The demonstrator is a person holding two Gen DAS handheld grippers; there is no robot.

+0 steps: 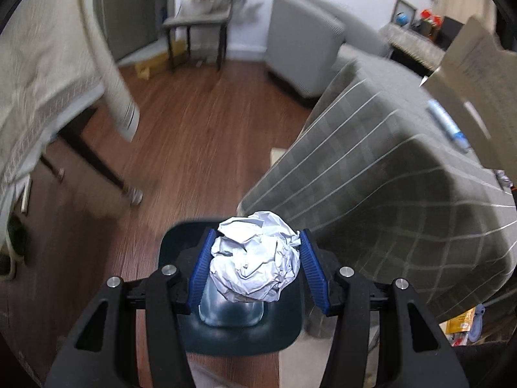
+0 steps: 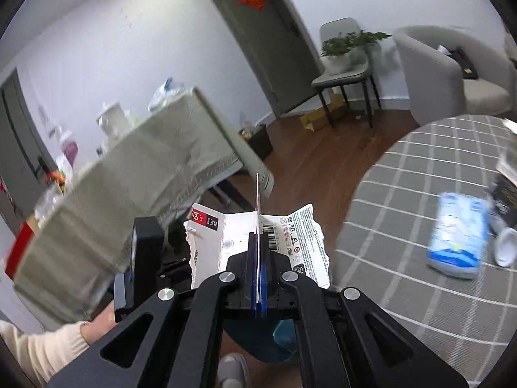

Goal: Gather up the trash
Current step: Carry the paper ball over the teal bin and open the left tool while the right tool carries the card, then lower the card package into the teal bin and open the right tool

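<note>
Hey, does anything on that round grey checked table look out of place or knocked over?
Yes. On the round grey checked tablecloth, a blue-and-white soft plastic pack lies flat on its side, and a white cup-like thing beside it is tipped over. Both are blurred, so I can't tell whether they're trash.

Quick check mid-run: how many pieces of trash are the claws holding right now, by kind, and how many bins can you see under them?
Crumpled white paper ball, in the left claw: 1
Torn printed packaging card, in the right claw: 1
Dark bin, below the paper ball: 1
Total: 3
</note>
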